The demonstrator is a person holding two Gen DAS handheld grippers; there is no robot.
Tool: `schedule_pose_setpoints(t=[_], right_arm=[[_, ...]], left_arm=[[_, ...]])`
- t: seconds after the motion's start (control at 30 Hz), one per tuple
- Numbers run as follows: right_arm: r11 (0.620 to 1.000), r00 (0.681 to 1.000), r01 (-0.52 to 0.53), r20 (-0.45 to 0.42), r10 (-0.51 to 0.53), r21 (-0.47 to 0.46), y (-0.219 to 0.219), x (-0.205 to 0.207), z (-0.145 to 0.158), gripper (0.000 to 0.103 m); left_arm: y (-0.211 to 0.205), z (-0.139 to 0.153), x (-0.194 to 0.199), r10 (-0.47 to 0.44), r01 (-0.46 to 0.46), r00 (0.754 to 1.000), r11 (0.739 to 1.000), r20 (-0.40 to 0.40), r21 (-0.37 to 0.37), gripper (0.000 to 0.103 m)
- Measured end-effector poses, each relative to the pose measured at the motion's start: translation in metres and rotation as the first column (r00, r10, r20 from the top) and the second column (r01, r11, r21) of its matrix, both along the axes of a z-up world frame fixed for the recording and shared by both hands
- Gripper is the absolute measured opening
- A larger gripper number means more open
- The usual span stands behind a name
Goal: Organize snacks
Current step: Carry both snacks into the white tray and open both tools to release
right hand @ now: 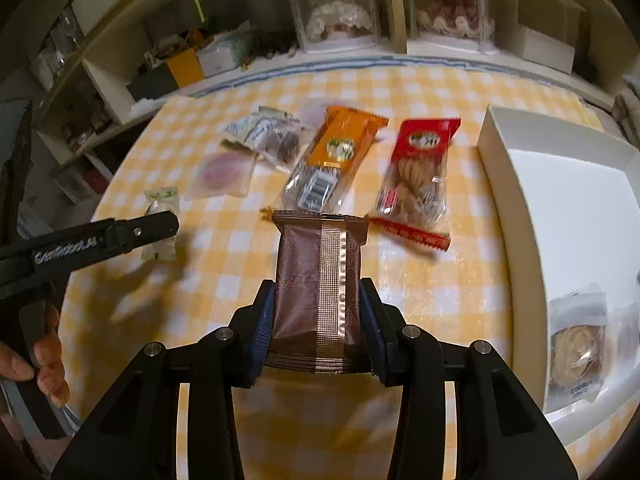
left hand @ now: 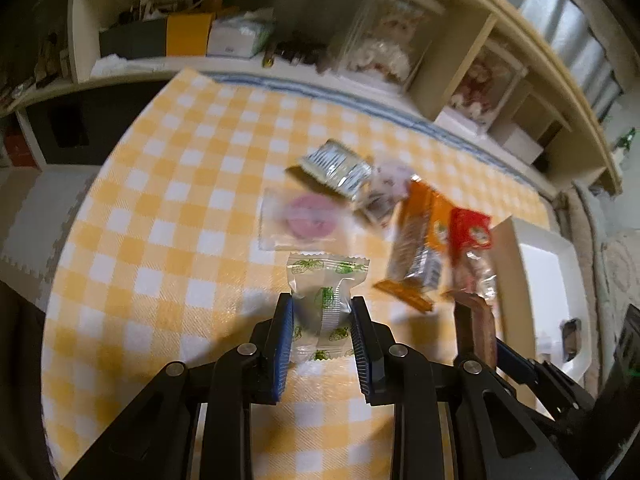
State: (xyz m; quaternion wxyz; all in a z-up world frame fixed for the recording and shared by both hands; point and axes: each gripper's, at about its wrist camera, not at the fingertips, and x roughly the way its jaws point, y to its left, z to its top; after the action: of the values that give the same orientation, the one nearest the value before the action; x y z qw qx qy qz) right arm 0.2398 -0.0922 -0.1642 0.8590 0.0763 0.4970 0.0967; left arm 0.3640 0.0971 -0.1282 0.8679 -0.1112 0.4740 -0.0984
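**Both claws loaded over table**

Left claw (left hand: 322,312) was clamped on a clear green-printed candy (left hand: 325,284) above the checked table (left hand: 168,208). Right claw (right hand: 318,300) gripped a brown bar (right hand: 318,280). Orange pack (right hand: 334,160) and red pack (right hand: 416,176) lay on the table beside the white box (right hand: 516,200)

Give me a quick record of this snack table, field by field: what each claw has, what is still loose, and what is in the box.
left claw: shut on a clear wrapper with green print
right claw: shut on a brown packet
loose on the checked cloth: orange packet, red packet, pink round sweet, silver pouch
white box: on the right, holds at least one clear-wrapped snack
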Motion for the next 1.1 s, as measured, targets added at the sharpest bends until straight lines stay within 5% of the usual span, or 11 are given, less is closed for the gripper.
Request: schedule_pose_setpoints(t=[0.63, 1.1], right_arm=[[1.0, 0.985, -0.004, 0.171, 0.006, -0.013, -0.048, -0.008, 0.089, 0.042], [0.999, 0.971, 0.047, 0.236, -0.048, 0.012, -0.119, -0.044, 0.149, 0.042]], left_arm=[[-0.012, 0.09, -0.089, -0.05, 0.056, 0.983, 0.998, 0.175, -0.031, 0.027], [-0.055, 0.137, -0.132, -0.112, 0.122, 0.966, 0.992, 0.233, -0.029, 0.027]])
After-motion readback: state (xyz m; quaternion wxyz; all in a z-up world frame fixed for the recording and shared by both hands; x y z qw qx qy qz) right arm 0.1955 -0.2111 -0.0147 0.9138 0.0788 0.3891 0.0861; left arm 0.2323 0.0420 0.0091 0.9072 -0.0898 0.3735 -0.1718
